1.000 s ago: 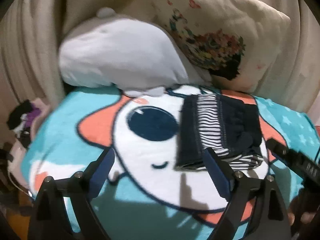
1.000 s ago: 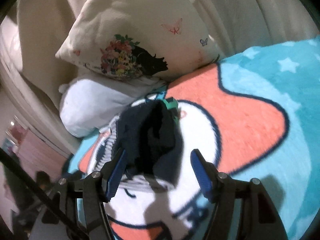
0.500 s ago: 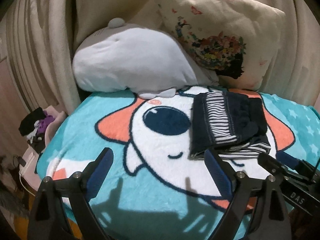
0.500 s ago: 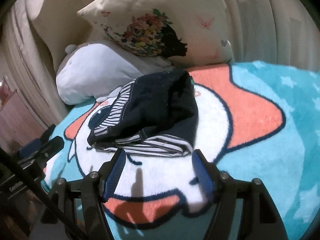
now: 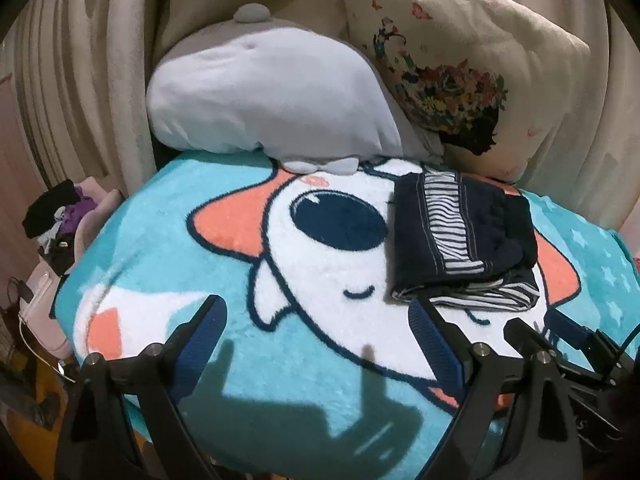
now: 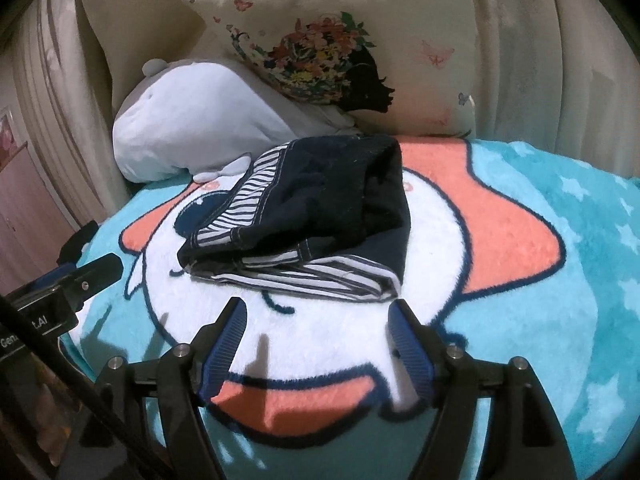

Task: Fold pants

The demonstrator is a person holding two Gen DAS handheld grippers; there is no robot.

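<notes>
Folded pants lie on the blanket, beside no container.

A turquoise fleece blanket printed with a white and orange cartoon face covers the bed, a scatter of pale stars showing toward 3 o'clock in the right wrist view. At its 12 o'clock edge lies a grey and white whale-shaped plush, and against the plush, toward 1 o'clock, leans a cream cushion printed with flowers, butterflies and a dark silhouette. Cream curtains hang behind them, and a heap of dark and purple clothes sits beyond the blanket at 9 o'clock.
</notes>
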